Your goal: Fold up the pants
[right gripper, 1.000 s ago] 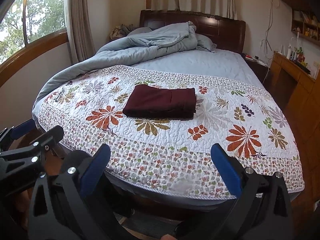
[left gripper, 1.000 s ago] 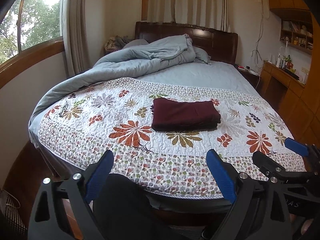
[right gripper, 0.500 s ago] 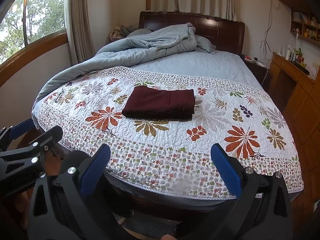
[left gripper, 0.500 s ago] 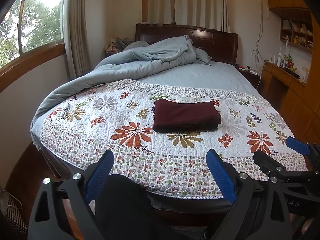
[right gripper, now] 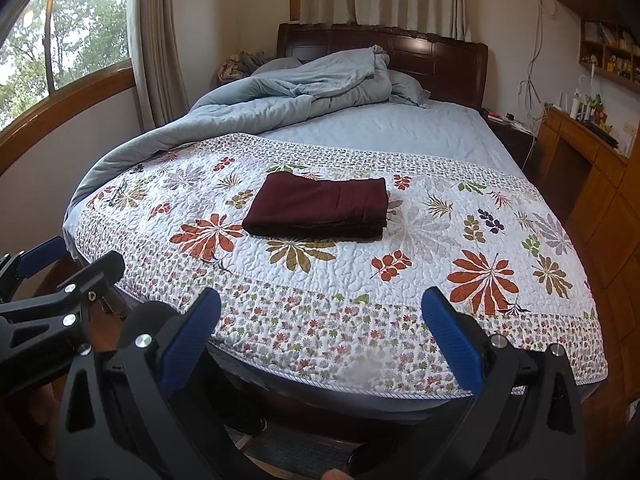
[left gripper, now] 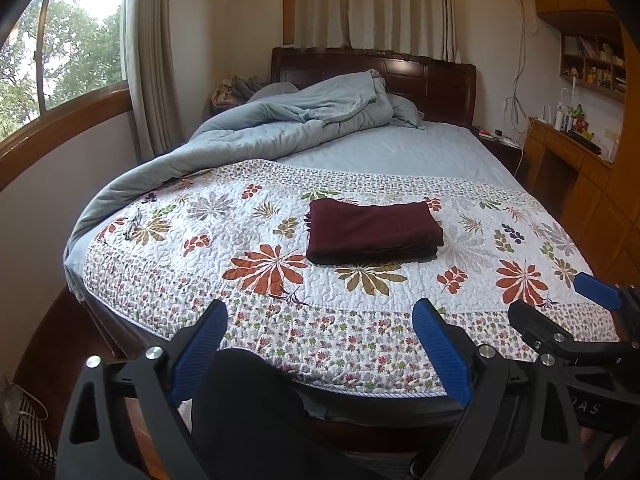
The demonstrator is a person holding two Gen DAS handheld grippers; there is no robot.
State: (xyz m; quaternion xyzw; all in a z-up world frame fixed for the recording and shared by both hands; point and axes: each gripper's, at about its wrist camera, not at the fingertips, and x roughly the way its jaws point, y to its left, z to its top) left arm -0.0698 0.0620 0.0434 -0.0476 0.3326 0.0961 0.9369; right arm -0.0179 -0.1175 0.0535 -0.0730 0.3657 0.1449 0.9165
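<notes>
The dark maroon pants [left gripper: 372,232] lie folded in a flat rectangle on the floral quilt [left gripper: 280,312] in the middle of the bed; they also show in the right wrist view [right gripper: 320,210]. My left gripper [left gripper: 320,332] is open and empty, held off the foot of the bed, well short of the pants. My right gripper [right gripper: 320,320] is open and empty too, beside the left one. The right gripper's blue fingertips [left gripper: 596,290] show at the right edge of the left wrist view.
A rumpled grey-blue duvet [left gripper: 280,124] is piled at the head of the bed by the dark wooden headboard [left gripper: 432,80]. A window [left gripper: 60,52] and curtain are on the left. A wooden desk [left gripper: 572,152] and cabinets stand on the right.
Both grippers have drawn back a little from the bed and risen slightly. The folded pants have not moved. Both jaws stay open.
</notes>
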